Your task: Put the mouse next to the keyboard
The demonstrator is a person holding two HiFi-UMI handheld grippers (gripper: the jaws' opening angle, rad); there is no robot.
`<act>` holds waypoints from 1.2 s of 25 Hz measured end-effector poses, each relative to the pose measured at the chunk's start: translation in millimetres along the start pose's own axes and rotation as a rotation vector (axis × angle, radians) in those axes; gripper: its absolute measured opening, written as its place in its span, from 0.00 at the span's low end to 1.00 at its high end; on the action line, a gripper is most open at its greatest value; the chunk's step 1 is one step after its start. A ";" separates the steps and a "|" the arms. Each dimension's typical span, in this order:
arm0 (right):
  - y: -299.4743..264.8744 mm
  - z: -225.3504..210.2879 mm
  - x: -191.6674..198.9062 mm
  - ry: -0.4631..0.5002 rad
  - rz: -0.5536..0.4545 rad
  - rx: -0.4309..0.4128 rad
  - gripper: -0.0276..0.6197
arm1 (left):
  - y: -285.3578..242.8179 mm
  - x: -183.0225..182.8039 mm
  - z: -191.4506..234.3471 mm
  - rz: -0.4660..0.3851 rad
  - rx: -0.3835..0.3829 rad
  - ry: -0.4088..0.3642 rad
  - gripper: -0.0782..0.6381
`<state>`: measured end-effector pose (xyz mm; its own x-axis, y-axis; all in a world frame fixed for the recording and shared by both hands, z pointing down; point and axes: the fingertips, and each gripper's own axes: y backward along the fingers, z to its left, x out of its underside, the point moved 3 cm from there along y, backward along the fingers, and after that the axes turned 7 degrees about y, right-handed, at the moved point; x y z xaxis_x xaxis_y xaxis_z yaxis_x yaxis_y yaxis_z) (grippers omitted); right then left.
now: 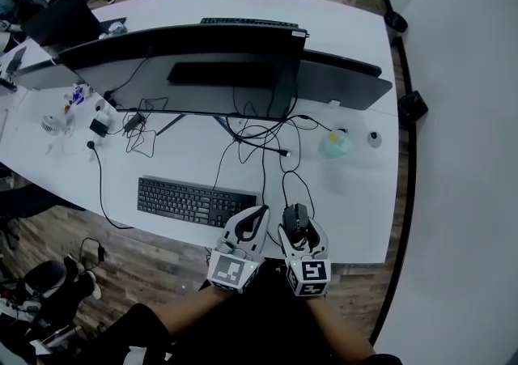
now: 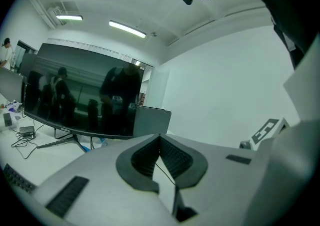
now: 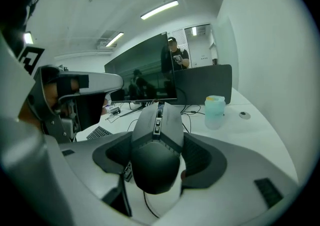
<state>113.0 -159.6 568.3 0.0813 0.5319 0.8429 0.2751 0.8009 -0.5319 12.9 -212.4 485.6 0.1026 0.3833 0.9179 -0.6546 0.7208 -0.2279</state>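
Note:
A dark wired mouse [image 3: 157, 142] sits between the jaws of my right gripper [image 3: 159, 120], which is shut on it; in the head view the mouse [image 1: 296, 222] is held at the desk's front edge, right of the black keyboard [image 1: 194, 201]. My left gripper [image 1: 252, 222] hangs close beside the right one, just right of the keyboard's end. Its jaws meet at the tips [image 2: 160, 136] with nothing between them. The keyboard [image 3: 99, 132] shows small at the left of the right gripper view.
A wide curved monitor [image 1: 182, 68] stands on the white desk [image 1: 356, 201], with tangled cables [image 1: 263, 141] under it. A pale blue container [image 1: 335, 143] and a small round object [image 1: 374, 138] sit at the right. Small items [image 1: 77, 112] lie at the left.

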 end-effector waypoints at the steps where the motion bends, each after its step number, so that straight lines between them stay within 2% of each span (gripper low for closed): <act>1: -2.7 0.2 1.4 0.012 0.005 -0.004 0.52 | -1.6 0.9 -0.2 0.006 0.001 -0.003 0.11; 3: -8.5 -0.3 4.3 0.034 0.019 -0.007 0.52 | -4.2 3.4 -0.4 0.017 0.003 -0.006 0.11; 10: -27.5 -13.3 15.5 0.021 0.089 0.003 0.52 | -13.1 4.5 9.3 0.030 -0.033 0.001 0.11; 19: -49.6 -19.0 38.0 0.007 0.160 -0.047 0.52 | -25.0 16.5 1.2 0.044 0.005 0.021 0.12; 24: -59.1 -25.0 44.4 -0.002 0.184 -0.052 0.52 | -28.7 21.8 11.0 0.058 -0.031 0.039 0.11; 30: -73.1 -27.3 55.6 0.023 0.218 -0.082 0.52 | -30.5 27.8 25.2 0.083 -0.095 0.102 0.11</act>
<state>123.6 -196.0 656.3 0.1684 0.6827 0.7110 0.3256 0.6423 -0.6939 16.9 -238.2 526.3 0.1302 0.4971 0.8579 -0.5909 0.7337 -0.3355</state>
